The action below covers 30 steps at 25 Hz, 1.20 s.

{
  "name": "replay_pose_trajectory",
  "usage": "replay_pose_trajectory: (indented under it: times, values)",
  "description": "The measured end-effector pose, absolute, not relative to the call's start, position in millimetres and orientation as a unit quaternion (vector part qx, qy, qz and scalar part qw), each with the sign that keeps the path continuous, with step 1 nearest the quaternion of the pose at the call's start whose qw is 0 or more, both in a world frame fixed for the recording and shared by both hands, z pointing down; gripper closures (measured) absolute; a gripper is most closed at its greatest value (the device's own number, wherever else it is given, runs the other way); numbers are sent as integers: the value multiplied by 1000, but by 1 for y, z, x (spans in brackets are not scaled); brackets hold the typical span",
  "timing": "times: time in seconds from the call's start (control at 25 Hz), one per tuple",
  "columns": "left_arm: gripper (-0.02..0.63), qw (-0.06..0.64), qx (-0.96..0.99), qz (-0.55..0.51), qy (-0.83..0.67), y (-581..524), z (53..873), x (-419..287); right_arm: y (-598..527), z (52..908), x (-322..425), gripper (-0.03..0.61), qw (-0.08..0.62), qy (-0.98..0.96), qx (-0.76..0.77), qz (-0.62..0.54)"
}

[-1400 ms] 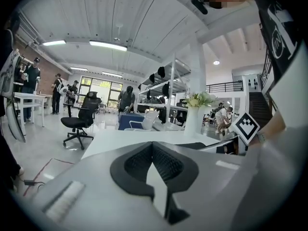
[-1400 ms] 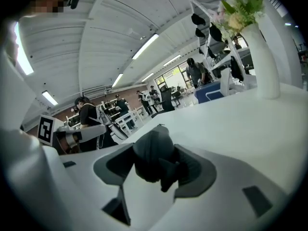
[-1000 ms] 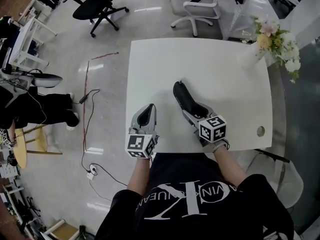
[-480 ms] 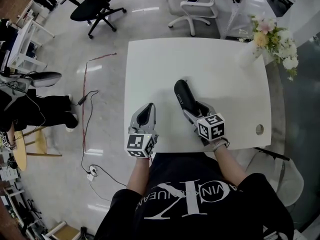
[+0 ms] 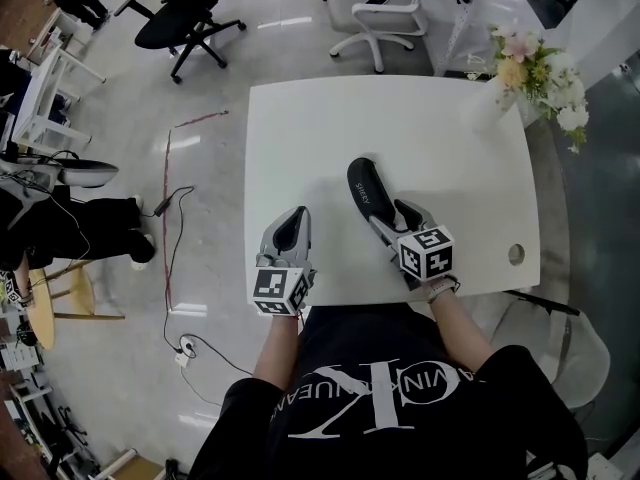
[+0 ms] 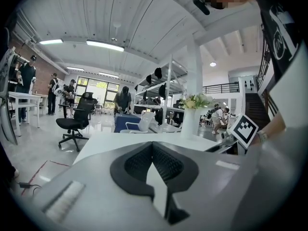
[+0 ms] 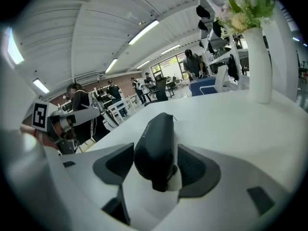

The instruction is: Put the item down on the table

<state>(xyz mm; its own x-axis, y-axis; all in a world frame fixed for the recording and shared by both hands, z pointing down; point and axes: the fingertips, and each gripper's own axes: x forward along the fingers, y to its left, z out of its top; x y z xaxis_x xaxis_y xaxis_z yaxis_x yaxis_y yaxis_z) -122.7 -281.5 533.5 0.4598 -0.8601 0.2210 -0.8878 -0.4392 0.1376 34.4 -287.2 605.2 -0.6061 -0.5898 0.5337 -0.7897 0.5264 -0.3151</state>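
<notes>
A long black case (image 5: pixel 364 185) lies on the white table (image 5: pixel 450 138), a little front of centre. My right gripper (image 5: pixel 386 214) is shut on its near end; in the right gripper view the black case (image 7: pixel 157 137) sits between the two pads of the right gripper (image 7: pixel 156 170) and points away over the tabletop. Whether its far end rests on the table or hovers just above it I cannot tell. My left gripper (image 5: pixel 293 224) is at the table's front left, shut and holding nothing. In the left gripper view the left gripper (image 6: pixel 153 147) has its pads meeting.
A white vase of flowers (image 5: pixel 535 68) stands at the far right corner, vase of flowers (image 7: pixel 260 66). A round cable hole (image 5: pixel 516 254) is near the front right edge. A white chair (image 5: pixel 380 8) and a black chair (image 5: pixel 190 13) stand beyond the table. Cables (image 5: pixel 170 228) lie on the floor at left.
The head view has shifted slightly. Both grippers and the black case keep their places relative to the table.
</notes>
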Motion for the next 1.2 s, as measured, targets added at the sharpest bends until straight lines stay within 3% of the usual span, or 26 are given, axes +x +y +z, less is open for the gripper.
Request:
replay_pose_trajectory:
  times: [0.92,1.16,1.2]
  values:
    - [603,113,854,39,-507,-289,516,-115,-302,554,57,326,137,-857,444,223]
    - [603,107,853,30,-510,-293,507,-119,-306,526,59,517,128,-870,446,168]
    - [603,105,853,28,-511,-293,505,-120,-306,521,58,526,125,-874,443,157]
